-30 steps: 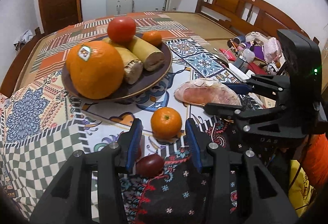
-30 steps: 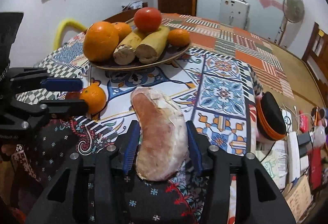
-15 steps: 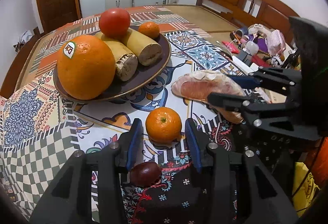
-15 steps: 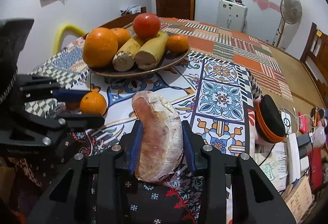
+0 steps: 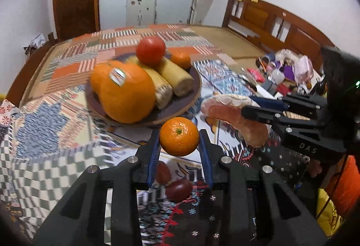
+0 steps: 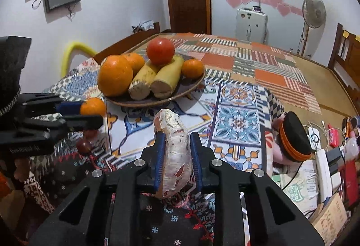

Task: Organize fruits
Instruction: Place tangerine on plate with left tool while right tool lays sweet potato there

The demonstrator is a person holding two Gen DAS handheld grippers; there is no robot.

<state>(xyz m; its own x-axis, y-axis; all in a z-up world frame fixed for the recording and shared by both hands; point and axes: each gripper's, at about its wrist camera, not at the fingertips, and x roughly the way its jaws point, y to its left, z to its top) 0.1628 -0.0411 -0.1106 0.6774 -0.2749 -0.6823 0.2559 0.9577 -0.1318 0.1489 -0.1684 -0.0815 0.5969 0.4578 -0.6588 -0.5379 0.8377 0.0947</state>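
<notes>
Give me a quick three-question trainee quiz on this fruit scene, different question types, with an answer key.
1. True or false: the left hand-held gripper is clamped on the small orange.
2. Multiple choice: what sits on top of the pile in the brown plate? A) the red tomato B) a lemon C) a grape
3. Fill in: the right hand-held gripper holds the pinkish peeled ____ wedge.

Key: 1 true; 2 A; 3 pomelo (it looks like one).
</notes>
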